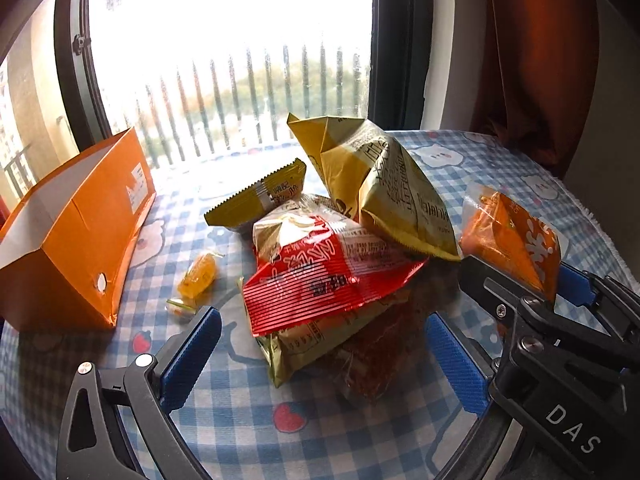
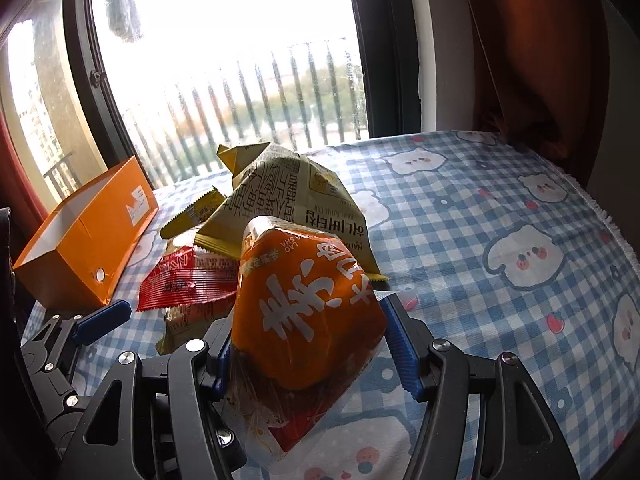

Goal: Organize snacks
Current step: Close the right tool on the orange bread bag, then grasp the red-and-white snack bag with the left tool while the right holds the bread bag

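A pile of snack packets lies on the checked tablecloth: a red striped packet [image 1: 332, 276], a large yellow-green bag [image 1: 384, 196] on top of it, and a flat yellow packet [image 1: 260, 196] behind. My left gripper [image 1: 320, 356] is open and empty, its blue pads either side of the pile's near end. My right gripper [image 2: 308, 340] is shut on an orange snack packet [image 2: 308, 312] with white characters, held above the cloth right of the pile. That packet [image 1: 516, 236] also shows in the left wrist view.
An open orange cardboard box [image 1: 76, 236] stands at the left of the table, also in the right wrist view [image 2: 88, 240]. Two small wrapped candies [image 1: 198, 274] lie between box and pile. A window is behind, a curtain at the right.
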{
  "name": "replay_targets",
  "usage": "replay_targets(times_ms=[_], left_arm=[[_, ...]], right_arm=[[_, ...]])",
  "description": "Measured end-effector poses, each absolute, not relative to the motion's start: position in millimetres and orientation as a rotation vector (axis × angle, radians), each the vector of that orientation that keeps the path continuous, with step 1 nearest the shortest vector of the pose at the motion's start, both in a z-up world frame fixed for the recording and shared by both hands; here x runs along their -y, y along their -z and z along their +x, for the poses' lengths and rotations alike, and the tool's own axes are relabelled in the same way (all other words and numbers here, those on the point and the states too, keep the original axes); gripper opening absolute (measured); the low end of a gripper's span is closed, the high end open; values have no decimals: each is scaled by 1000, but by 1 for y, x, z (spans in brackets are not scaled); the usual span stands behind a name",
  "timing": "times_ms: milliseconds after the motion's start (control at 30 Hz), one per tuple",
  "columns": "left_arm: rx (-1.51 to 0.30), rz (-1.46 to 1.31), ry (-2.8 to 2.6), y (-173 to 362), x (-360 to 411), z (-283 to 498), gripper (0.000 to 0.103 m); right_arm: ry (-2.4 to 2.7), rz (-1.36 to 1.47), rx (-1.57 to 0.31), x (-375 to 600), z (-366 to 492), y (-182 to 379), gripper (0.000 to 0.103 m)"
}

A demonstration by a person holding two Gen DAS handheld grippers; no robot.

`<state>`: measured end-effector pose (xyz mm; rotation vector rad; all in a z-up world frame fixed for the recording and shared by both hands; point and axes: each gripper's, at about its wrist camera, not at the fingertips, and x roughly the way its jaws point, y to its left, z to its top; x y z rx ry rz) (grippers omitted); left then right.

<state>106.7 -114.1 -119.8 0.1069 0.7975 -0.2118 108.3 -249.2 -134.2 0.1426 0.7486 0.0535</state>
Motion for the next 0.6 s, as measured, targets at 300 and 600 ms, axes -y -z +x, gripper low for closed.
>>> replay_targets(times_ms=[300, 600], left_arm=[[-818, 137, 158, 120, 120, 134, 102], [-825, 198, 186, 126, 145, 159, 102]], right_arm=[[-43, 168, -747, 262, 129, 137, 65], [-40, 173, -741, 268, 147, 138, 65]])
